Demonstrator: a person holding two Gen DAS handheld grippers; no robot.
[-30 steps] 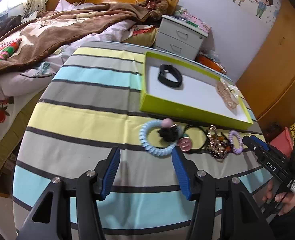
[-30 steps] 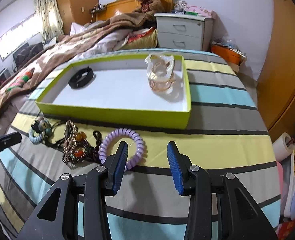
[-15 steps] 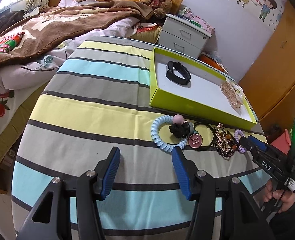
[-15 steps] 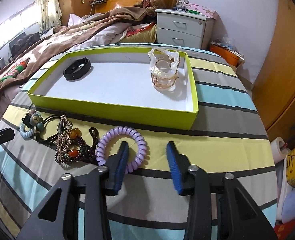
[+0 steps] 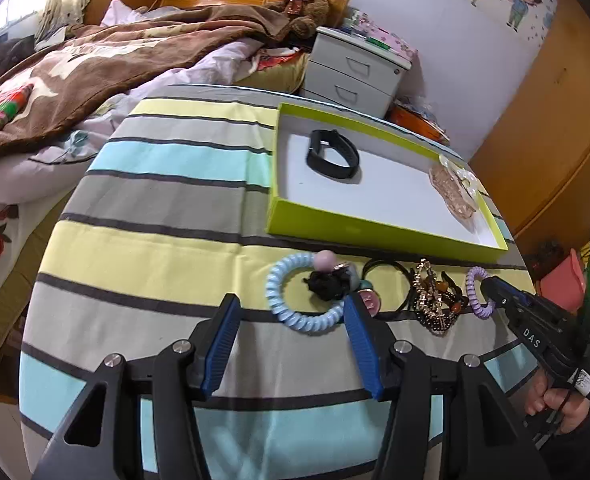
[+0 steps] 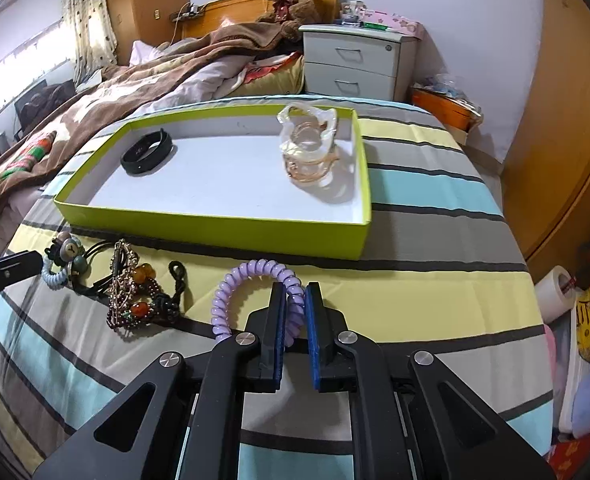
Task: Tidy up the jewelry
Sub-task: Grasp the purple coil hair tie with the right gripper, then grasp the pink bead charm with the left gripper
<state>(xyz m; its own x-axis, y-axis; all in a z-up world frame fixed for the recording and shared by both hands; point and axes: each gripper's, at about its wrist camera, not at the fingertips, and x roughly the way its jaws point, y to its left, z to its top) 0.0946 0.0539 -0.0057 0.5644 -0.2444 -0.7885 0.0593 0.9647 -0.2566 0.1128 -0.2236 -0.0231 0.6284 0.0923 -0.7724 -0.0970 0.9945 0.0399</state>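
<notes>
Right gripper (image 6: 293, 312) — jaws have just been closing, now clamped on the near side of the purple coil band (image 6: 255, 292), which lies on the striped cloth (image 6: 435, 272) just before the green tray (image 6: 215, 228). Left gripper (image 5: 291, 332) — jaws apart, nothing held, over the blue coil band (image 5: 295, 312). Tray holds a black wristband (image 6: 147, 152) at its far-left corner and bagged bangles (image 6: 311, 148) at the far right. Both grippers tilt downward.
</notes>
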